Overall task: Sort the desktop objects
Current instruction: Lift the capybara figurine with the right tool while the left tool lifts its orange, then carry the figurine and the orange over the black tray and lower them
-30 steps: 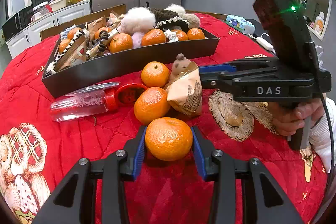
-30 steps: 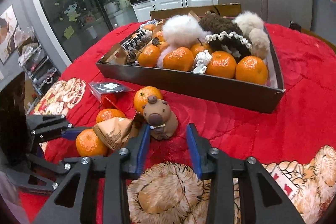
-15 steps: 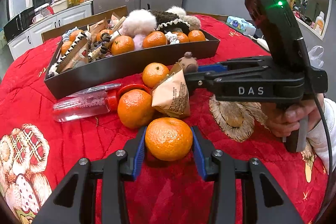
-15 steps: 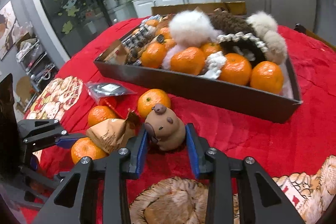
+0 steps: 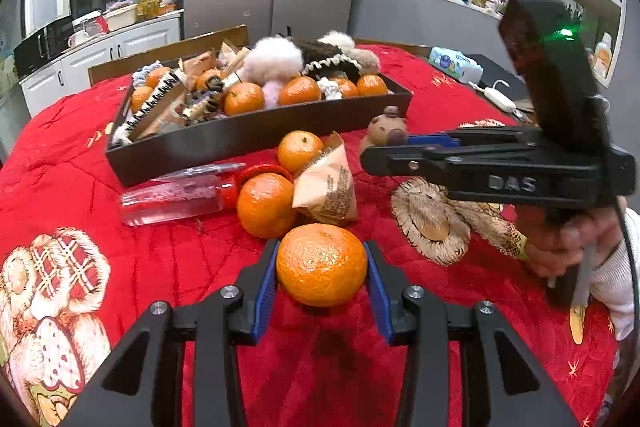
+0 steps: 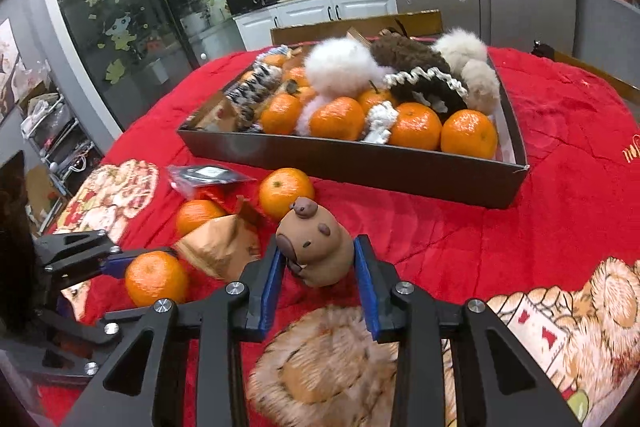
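Left wrist only: person's hand [image 5: 568,243].

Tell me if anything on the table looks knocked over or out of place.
A clear bottle with a red cap lies on its side on the red cloth, just in front of the tray. Several oranges and a crumpled brown packet sit loose beside it.

The left gripper [image 5: 322,267] squeezes an orange [image 5: 321,264]. The right gripper [image 6: 318,267], at 2 o'clock from it, squeezes a toy [image 6: 316,251].
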`<act>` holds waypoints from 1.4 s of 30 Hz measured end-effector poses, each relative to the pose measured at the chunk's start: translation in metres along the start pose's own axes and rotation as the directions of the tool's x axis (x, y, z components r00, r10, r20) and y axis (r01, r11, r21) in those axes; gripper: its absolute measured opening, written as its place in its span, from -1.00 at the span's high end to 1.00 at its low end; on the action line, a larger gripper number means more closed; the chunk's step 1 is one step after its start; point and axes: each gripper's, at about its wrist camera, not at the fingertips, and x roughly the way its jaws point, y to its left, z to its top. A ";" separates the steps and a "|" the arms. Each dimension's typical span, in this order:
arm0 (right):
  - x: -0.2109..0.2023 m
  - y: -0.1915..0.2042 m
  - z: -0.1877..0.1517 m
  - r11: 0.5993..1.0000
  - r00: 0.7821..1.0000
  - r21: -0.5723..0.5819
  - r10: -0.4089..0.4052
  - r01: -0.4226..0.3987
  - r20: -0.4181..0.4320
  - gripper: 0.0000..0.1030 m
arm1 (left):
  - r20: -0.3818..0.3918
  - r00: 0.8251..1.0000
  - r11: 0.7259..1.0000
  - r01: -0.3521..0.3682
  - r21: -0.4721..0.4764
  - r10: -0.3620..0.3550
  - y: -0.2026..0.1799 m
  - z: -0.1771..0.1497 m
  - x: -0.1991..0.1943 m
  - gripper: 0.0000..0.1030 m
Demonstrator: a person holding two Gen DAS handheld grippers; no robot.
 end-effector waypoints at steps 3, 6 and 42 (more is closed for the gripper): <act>-0.011 0.013 0.000 1.000 1.000 -0.010 0.011 -0.010 0.026 0.37 | 0.015 1.000 1.000 -0.014 -0.011 0.014 0.002 0.001 -0.007 0.18; -0.019 0.027 0.000 0.999 0.999 -0.032 0.024 -0.023 0.041 0.37 | 0.023 1.000 0.999 -0.005 -0.032 0.006 0.005 0.002 -0.013 0.18; -0.039 0.051 0.043 0.998 0.997 -0.053 0.035 -0.031 0.067 0.37 | 0.072 0.993 0.995 -0.086 -0.055 0.090 0.044 0.081 -0.038 0.18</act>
